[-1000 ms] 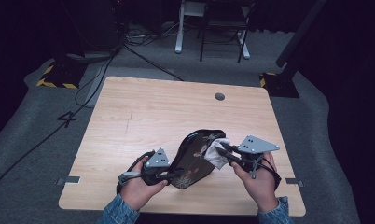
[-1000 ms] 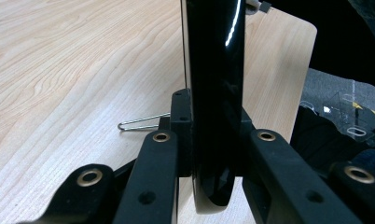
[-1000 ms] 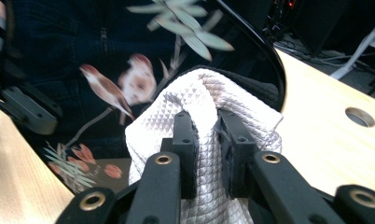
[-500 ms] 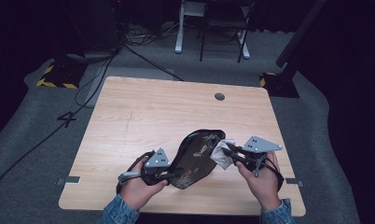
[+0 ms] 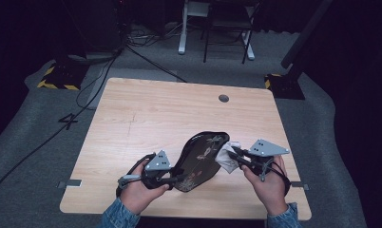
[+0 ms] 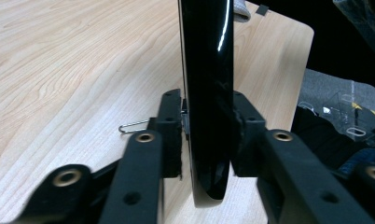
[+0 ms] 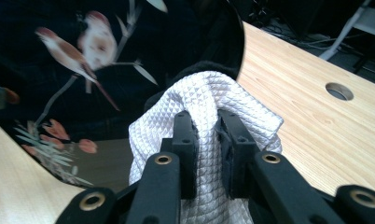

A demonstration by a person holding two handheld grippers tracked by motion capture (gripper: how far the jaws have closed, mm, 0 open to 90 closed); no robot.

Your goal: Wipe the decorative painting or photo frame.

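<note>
A glossy black tray (image 5: pixel 201 159) painted with birds and flowers (image 7: pixel 78 51) is held tilted above the table. My left gripper (image 5: pixel 172 179) is shut on its near edge; in the left gripper view the tray's rim (image 6: pixel 208 93) stands upright between both jaws. My right gripper (image 5: pixel 235 154) is shut on a white quilted cloth (image 5: pixel 225 155), and the cloth (image 7: pixel 209 116) presses against the tray's painted face near its right rim.
The wooden table (image 5: pixel 146 118) has a round cable hole (image 5: pixel 223 98) near its far edge. A small wire clip (image 6: pixel 132 127) lies on the wood beside my left gripper. Cables, a chair and a table leg stand on the grey floor beyond.
The right gripper with the cloth has slid slightly toward me along the tray's right side. The tray and left gripper stay almost still.
</note>
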